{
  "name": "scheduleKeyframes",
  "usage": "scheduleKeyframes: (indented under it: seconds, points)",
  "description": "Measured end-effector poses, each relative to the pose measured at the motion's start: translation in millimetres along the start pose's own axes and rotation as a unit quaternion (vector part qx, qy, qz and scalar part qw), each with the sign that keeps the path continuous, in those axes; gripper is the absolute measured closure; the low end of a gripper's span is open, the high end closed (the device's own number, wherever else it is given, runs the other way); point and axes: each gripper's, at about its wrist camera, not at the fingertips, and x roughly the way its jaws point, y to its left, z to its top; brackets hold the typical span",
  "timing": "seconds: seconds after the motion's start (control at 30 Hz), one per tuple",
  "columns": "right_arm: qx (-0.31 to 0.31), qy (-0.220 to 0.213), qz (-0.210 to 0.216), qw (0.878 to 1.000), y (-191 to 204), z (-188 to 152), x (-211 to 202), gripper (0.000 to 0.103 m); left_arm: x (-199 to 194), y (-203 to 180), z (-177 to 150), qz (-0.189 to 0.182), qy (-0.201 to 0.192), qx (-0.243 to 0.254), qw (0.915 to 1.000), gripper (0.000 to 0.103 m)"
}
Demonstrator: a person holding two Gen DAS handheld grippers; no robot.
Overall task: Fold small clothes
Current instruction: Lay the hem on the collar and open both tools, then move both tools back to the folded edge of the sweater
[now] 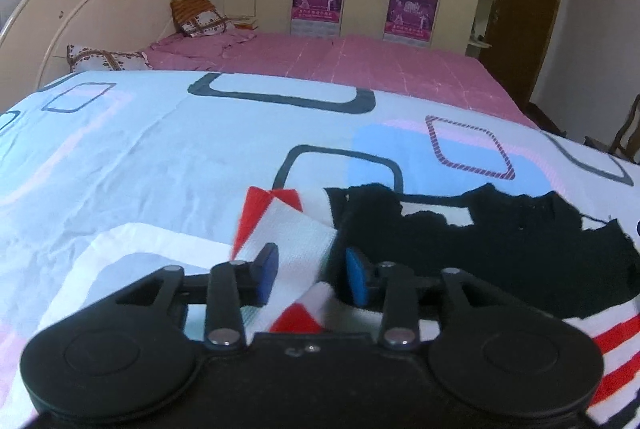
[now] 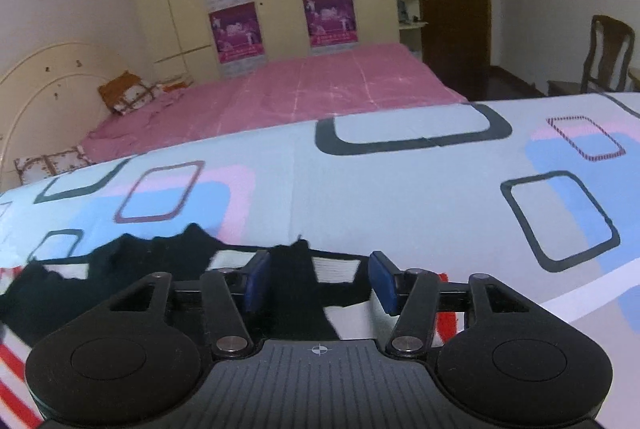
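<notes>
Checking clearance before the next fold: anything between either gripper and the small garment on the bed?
Nothing visible. The left gripper stands open right over the small white, red and black garment; cloth shows between its blue pads, none pinched. The right gripper is open over the garment's black part. Only the patterned bedsheet lies beyond.

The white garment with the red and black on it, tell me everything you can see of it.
The garment is a small knit-looking piece, white with red stripes and a large ragged-edged black patch across it. It lies rumpled, partly folded over itself, on the patterned sheet at the near edge of the bed. The left gripper hangs over its white and red part, the right gripper over the black part; both stand open with cloth between the pads, not pinched.
</notes>
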Motion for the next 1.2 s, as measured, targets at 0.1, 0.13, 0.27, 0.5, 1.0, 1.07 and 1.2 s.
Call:
scheduleKeyframes:
  seconds: [0.1,0.13,0.27,0.5,1.0,1.07,1.2]
  points:
    - [-0.008,-0.002,0.017,1.000,11,1,-15,0.048,-15,-5,2,-0.014,-0.004,-0.002,0.9999,0.058]
    - [-0.014,-0.001,0.021,1.000,17,0,-19,0.048,-19,-8,3,-0.021,-0.005,-0.001,0.9998,0.055]
    - [-0.047,0.013,0.050,0.998,45,-9,-30,0.048,-37,-29,0,-0.060,-0.004,0.009,0.9982,0.042]
    - [-0.078,0.030,0.079,0.993,82,-32,-36,0.049,-44,-66,-17,-0.096,0.021,0.037,0.9945,0.041]
    - [-0.097,0.068,0.021,0.993,54,-62,-18,0.048,-27,-49,-46,-0.034,0.033,0.064,0.9968,0.039]
    - [-0.082,0.066,0.015,0.994,44,-61,-21,0.048,-27,-50,-47,-0.030,0.032,0.067,0.9968,0.039]
    - [-0.081,0.060,0.000,0.995,35,-68,-26,0.048,-26,-52,-46,-0.026,0.034,0.071,0.9966,0.038]
